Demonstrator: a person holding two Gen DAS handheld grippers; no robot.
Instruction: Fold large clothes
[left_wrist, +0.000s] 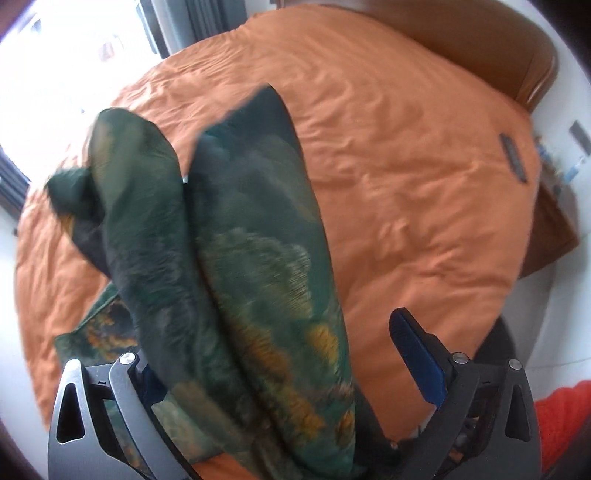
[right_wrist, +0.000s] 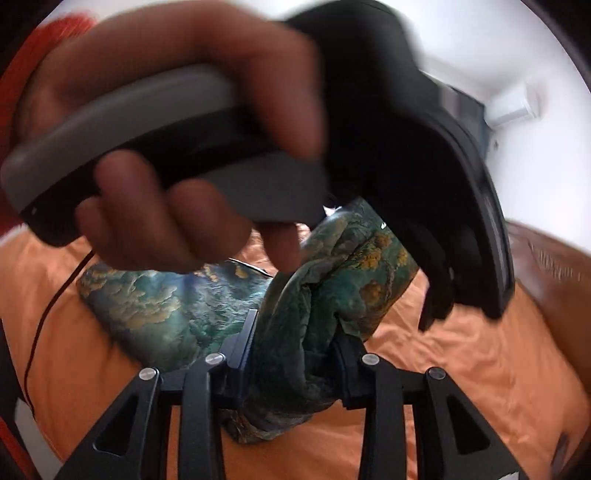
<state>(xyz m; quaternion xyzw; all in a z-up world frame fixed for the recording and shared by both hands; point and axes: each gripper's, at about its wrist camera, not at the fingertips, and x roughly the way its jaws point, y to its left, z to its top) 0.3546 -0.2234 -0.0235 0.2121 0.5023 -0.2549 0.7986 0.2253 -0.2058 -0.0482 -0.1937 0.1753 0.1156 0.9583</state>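
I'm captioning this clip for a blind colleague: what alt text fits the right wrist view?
The right gripper is shut on a bunched green patterned garment above an orange bedspread. Close to the lens, blurred, the person's left hand holds the left gripper's handle, filling the upper frame.

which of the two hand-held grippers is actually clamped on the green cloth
The right hand-held gripper: its jaws pinch a bunched fold of the green patterned cloth. The left hand-held gripper is spread open, cloth only draped between.
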